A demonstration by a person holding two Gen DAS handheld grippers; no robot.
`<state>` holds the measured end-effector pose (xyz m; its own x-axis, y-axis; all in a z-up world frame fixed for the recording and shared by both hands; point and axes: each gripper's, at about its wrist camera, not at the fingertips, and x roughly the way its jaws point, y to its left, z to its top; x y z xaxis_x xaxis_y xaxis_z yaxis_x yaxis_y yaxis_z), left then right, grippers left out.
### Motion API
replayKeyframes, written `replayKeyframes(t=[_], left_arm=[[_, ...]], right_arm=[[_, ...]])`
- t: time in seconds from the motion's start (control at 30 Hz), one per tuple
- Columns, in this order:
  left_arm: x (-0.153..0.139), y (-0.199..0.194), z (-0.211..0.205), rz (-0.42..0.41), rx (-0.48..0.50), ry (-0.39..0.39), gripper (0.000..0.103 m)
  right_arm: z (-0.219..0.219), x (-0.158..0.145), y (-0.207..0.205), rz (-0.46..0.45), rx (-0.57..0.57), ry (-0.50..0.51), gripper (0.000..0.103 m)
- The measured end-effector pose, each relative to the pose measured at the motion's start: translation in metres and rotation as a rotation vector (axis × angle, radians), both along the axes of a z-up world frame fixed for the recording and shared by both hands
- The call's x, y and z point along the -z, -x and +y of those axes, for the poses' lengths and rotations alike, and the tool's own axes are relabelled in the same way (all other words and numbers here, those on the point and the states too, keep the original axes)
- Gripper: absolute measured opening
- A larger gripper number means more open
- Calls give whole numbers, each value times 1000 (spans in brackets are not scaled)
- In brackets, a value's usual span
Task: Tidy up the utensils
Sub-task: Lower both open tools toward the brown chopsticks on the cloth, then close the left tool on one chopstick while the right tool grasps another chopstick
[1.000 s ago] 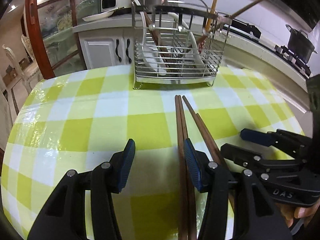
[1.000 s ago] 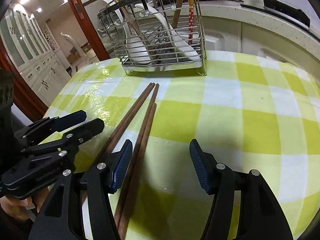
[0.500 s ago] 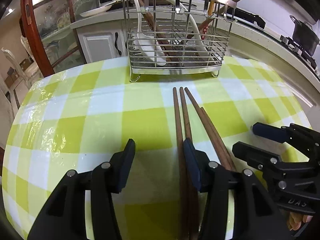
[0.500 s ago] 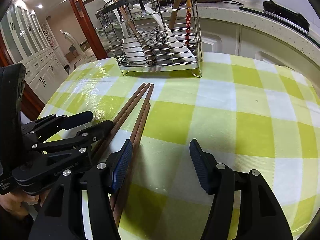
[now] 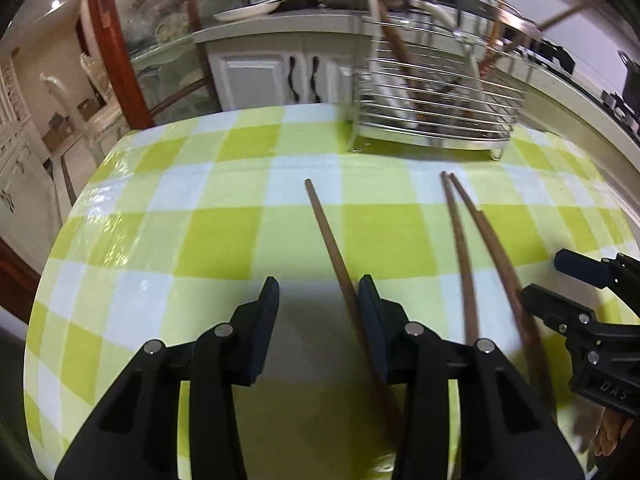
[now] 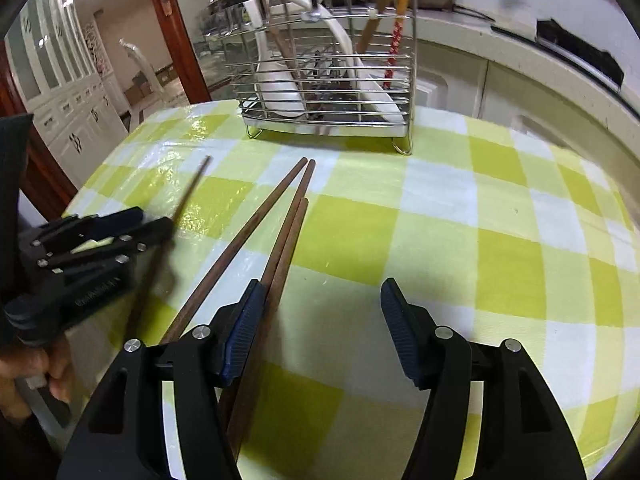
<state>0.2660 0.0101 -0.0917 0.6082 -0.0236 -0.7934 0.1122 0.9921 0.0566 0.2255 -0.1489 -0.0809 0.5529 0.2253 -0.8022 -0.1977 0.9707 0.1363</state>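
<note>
The left gripper (image 5: pixel 318 300) stands with its jaws apart, pointed toward the wire utensil rack (image 5: pixel 436 100). One brown chopstick (image 5: pixel 340 264) runs between the jaws, hard against the inner face of the right-hand finger; whether it rests on the checked tablecloth (image 5: pixel 200 236) or hangs just above it cannot be told.

The right gripper (image 6: pixel 322 316) is likewise spread wide and grips nothing. Three chopsticks (image 6: pixel 276 232) lie side by side on the cloth, touching, with their near ends passing under its left-hand finger (image 6: pixel 244 320).

The right wrist view shows a bare hand (image 6: pixel 24 376) wrapped round the left tool's handle. It also shows white ladles (image 6: pixel 280 80) and a red-patterned stick standing in the rack. The left wrist view shows only two of the lying chopsticks clearly, and the rack is blurred there.
</note>
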Motion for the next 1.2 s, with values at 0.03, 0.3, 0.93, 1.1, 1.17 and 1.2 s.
replayKeyframes(t=[0.03, 0.3, 0.93, 1.1, 1.17, 1.2], left_arm=[[0, 1, 5, 1, -7, 2, 42], [0, 6, 17, -4, -23, 8, 42], [0, -4, 10, 56, -21, 10, 11], [-4, 3, 22, 53, -23, 71, 7], [-5, 4, 26, 53, -28, 80, 7], [-5, 4, 27, 56, -30, 86, 7]], right_arm=[[0, 0, -1, 2, 3, 0, 60], [1, 1, -6, -9, 19, 100, 65], [12, -2, 1, -2, -5, 50, 12], [8, -5, 10, 24, 5, 1, 9], [8, -4, 9, 36, 14, 12, 10], [10, -4, 10, 39, 14, 23, 10]])
